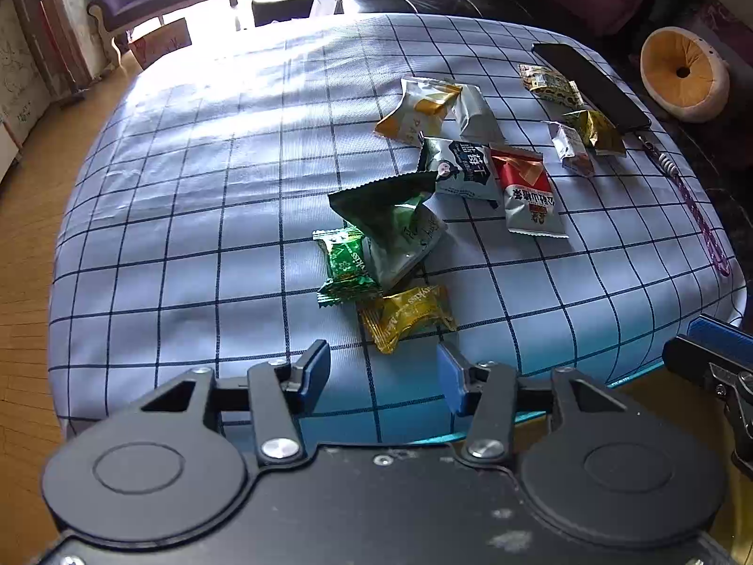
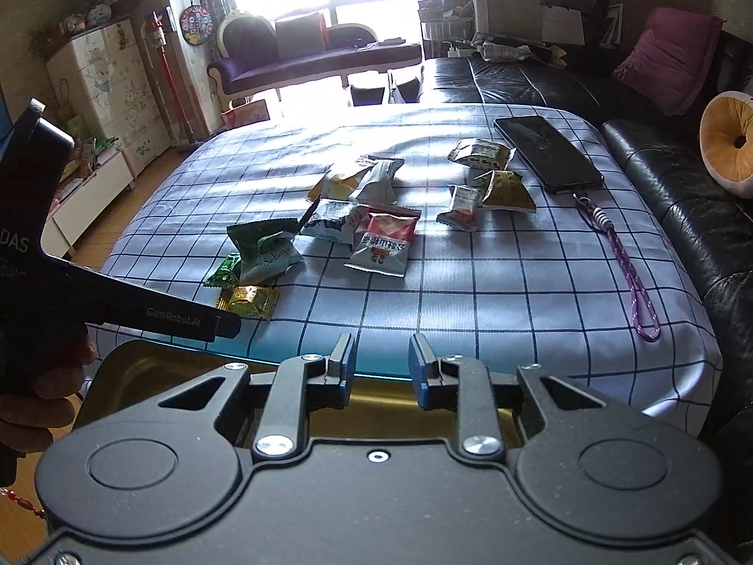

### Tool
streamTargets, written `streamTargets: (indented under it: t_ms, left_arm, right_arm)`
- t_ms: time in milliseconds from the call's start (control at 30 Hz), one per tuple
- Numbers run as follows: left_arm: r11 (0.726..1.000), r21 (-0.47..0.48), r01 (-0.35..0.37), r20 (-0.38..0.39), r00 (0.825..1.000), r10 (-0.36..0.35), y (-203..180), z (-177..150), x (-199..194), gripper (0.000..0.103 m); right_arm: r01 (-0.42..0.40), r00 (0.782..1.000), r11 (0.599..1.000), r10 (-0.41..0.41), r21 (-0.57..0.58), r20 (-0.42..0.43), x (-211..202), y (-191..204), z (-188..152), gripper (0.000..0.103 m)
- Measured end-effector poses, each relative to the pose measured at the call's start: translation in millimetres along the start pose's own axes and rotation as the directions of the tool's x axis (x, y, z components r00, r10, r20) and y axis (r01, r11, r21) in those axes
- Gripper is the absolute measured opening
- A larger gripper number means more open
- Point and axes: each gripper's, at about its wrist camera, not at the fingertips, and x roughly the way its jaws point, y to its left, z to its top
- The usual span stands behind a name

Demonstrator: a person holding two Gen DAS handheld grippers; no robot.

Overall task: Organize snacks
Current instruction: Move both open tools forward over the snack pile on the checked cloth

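Observation:
Several wrapped snacks lie on the checked tablecloth [image 1: 188,197]. Nearest are a yellow candy [image 1: 407,315], a green candy [image 1: 346,268] and a dark green packet [image 1: 395,221]. Behind them lie a white-and-dark packet [image 1: 461,167], a red-and-white packet [image 1: 529,193] and an orange-and-white packet [image 1: 419,108]. My left gripper [image 1: 383,358] hangs open just short of the yellow candy, with nothing between its pads. My right gripper [image 2: 381,353] stands open and empty over the table's near edge, above a gold tray [image 2: 155,372]. The same snack pile [image 2: 376,235] shows ahead of it.
A black phone [image 1: 593,84] with a purple lanyard [image 1: 701,221] lies at the far right, with small packets [image 1: 548,82] beside it. A black sofa [image 2: 659,179] and an orange cushion [image 2: 729,141] border the table on the right. A hand [image 2: 42,400] holds the left tool.

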Motion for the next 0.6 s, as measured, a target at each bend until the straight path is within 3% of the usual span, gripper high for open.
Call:
streamTargets:
  t_ms: [100, 600]
  left_arm:
    - [1.0, 0.021, 0.003, -0.033, 0.999, -0.002, 0, 8, 14, 0.037]
    - [0.998, 0.015, 0.054, -0.001, 0.999, -0.054, -7, 42, 34, 0.039]
  right_arm:
    - [-0.009, 1.0, 1.0, 0.009, -0.003, 0.004, 3, 1, 3, 0.038]
    - [-0.004, 1.0, 1.0, 0.004, 0.013, -0.008, 29, -6, 23, 0.037]
